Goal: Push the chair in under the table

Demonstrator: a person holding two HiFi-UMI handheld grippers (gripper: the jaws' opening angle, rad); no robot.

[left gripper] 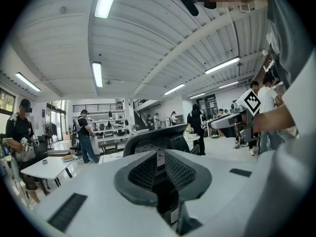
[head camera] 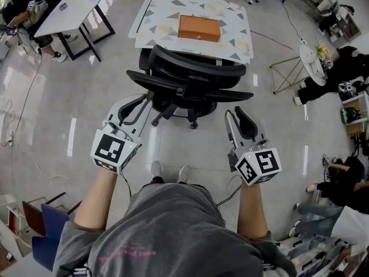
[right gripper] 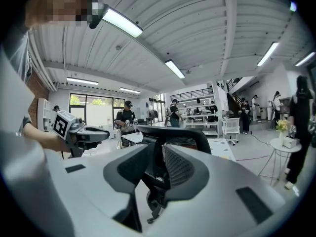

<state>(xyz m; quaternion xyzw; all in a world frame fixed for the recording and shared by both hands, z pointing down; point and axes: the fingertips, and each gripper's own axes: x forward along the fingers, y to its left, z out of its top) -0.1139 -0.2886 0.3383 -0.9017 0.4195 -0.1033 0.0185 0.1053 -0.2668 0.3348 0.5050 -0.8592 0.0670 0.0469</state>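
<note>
A black mesh office chair [head camera: 190, 77] stands on the floor with its back towards me and its front against the patterned table [head camera: 151, 17]. A brown box [head camera: 199, 27] lies on that table. My left gripper [head camera: 135, 101] hovers just behind the chair's left side, its jaws a narrow gap apart with nothing between them. My right gripper [head camera: 235, 113] is behind the chair's right side, jaws open and empty. In the left gripper view the chair back [left gripper: 155, 138] shows beyond the left gripper [left gripper: 159, 164]. The right gripper view shows the chair back [right gripper: 173, 137] past the right gripper [right gripper: 158, 162].
A white table [head camera: 75, 10] stands at the far left with a person beside it. A small round side table [head camera: 311, 59] and a wire frame stand at the right, where people sit along the edge. A cable [head camera: 26, 108] runs over the floor on the left.
</note>
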